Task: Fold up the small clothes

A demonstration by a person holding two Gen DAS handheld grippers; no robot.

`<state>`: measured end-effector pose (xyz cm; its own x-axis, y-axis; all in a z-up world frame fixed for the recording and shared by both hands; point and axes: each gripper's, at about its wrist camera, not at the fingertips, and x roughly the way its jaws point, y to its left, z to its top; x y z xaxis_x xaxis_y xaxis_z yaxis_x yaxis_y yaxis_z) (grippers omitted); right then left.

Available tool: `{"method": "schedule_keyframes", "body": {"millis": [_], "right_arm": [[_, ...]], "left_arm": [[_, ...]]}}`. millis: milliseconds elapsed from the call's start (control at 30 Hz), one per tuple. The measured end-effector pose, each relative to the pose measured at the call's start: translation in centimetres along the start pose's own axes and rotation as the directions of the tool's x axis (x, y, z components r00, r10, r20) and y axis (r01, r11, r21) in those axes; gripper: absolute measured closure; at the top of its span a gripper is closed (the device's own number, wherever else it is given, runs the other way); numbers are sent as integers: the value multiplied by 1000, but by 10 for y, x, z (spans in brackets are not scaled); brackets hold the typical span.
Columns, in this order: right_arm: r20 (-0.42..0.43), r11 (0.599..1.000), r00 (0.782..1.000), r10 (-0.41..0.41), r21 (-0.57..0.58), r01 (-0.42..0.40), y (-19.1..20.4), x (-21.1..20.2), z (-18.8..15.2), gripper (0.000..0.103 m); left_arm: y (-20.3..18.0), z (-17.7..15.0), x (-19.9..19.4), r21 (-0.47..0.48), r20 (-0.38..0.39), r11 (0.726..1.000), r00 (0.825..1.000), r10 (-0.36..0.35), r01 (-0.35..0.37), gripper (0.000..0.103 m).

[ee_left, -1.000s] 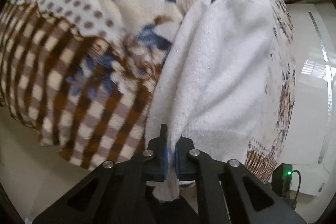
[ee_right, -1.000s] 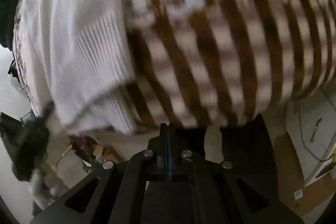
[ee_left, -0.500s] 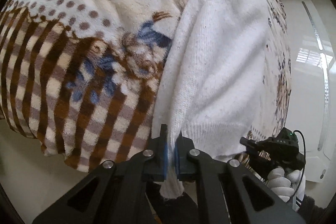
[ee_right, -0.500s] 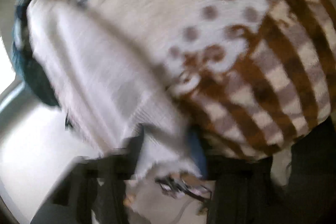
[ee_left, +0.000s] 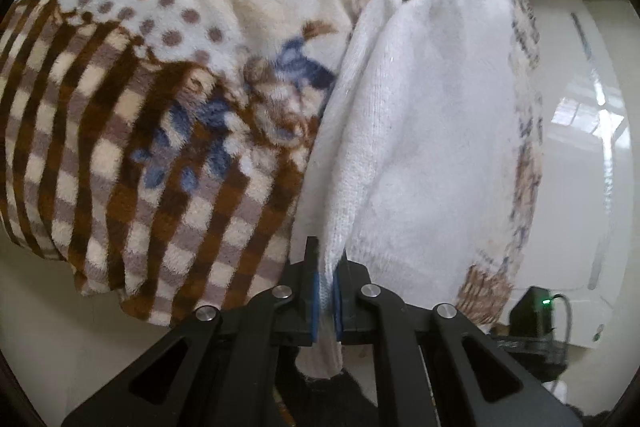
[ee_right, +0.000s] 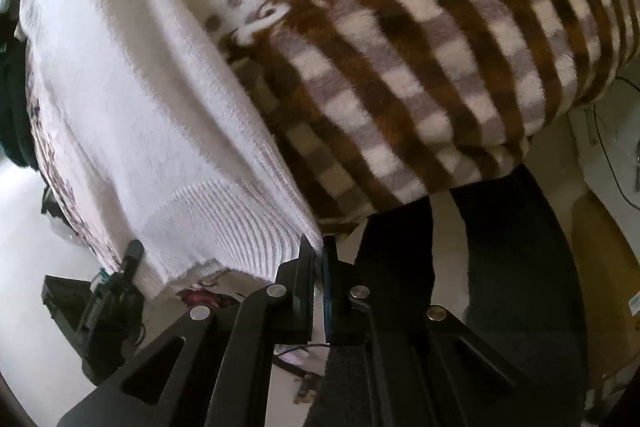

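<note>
A white knit garment [ee_left: 432, 131] lies spread over a fleece blanket [ee_left: 140, 147] patterned with brown checks, dots and blue flowers. My left gripper [ee_left: 326, 267] is shut on one lower edge of the garment, and white cloth hangs out below its blue pads [ee_left: 315, 291]. In the right wrist view the same garment [ee_right: 132, 115] shows its ribbed hem [ee_right: 224, 227]. My right gripper [ee_right: 319, 251] is shut with its tips pinching the hem's corner at the blanket's edge.
The blanket [ee_right: 420, 67] drapes over a raised surface and hangs past its edge. A person's dark trouser legs [ee_right: 516, 267] stand beside it. A black box with a green light [ee_left: 536, 311] sits on the glossy pale floor [ee_left: 580, 187]. Another black device [ee_right: 108, 303] shows at lower left.
My right gripper swung from the blanket's checked edge over to the garment's ribbed hem and closed on its corner. My left gripper kept its hold and shifted slightly along the blanket.
</note>
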<state>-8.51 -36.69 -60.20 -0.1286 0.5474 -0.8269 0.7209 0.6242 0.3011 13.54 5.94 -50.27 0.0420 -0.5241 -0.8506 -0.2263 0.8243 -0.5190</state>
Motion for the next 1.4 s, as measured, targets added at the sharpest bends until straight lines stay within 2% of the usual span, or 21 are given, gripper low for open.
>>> {"method": "schedule_keyframes", "body": {"millis": [67,133,167,233,300,333,367,400,467,567,633,700,800,900,967,1033,1067,1100,1133,1267,1400], "right_arm": [[9,999,1000,-24,-21,24,10,17,-2,101],[23,997,998,-67,-40,68,26,37,-2,101],[18,995,997,-81,-57,82,26,42,1,101],[26,987,992,-125,-101,127,37,56,2,100],[-6,968,988,-151,-205,147,64,66,1,97],[0,960,987,-162,-233,157,74,64,1,93],[4,949,985,-170,-268,165,85,60,-1,85],[-9,940,985,-170,-303,159,96,57,-3,71],[-30,937,987,-158,-319,141,110,52,-4,50],[6,940,993,-115,-324,111,128,18,-3,49],[65,936,994,-87,-337,104,149,-8,0,49],[123,935,991,-48,-343,88,168,-28,10,49],[212,929,977,22,-365,58,209,-52,40,49],[280,927,959,40,-370,69,242,-62,75,49],[305,933,951,57,-354,57,260,-67,106,49],[305,942,948,87,-336,22,274,-66,139,49],[303,945,948,96,-327,9,283,-63,155,49],[299,946,949,99,-324,4,283,-60,173,49],[295,947,951,96,-320,4,287,-55,186,49],[284,949,954,91,-316,3,301,-56,231,49],[275,942,957,96,-335,2,315,-60,263,49]], "left_arm": [[10,2,0,-3,-5,1000,1000,15,-15,100],[25,1,12,8,-32,997,997,77,-77,100],[36,1,20,-3,-71,997,995,75,-75,99],[44,3,23,-20,-102,996,991,83,-86,95],[45,6,16,-28,-121,997,991,64,-68,83],[45,8,10,-30,-130,996,989,76,-80,66],[44,10,2,-30,-128,996,989,79,-83,57],[41,13,-9,-31,-114,997,991,68,-72,55],[29,24,-32,-16,-70,999,997,37,-39,54],[2,60,-57,34,17,999,1000,-13,12,50],[-19,93,-64,59,70,997,996,-62,58,47],[-44,136,-61,92,119,991,987,-106,96,47],[-83,199,-42,127,161,986,978,-129,109,47],[-107,257,-10,133,159,984,977,-143,122,47],[-122,290,26,125,122,986,984,-128,112,47],[-125,305,50,110,76,983,985,-156,147,49],[-127,309,58,110,74,983,985,-159,150,54],[-129,309,61,126,90,982,984,-154,143,70],[-133,309,62,145,100,980,984,-148,133,94],[-133,298,26,174,190,978,970,-151,118,95],[-113,303,5,151,206,982,968,-146,116,95]]}}
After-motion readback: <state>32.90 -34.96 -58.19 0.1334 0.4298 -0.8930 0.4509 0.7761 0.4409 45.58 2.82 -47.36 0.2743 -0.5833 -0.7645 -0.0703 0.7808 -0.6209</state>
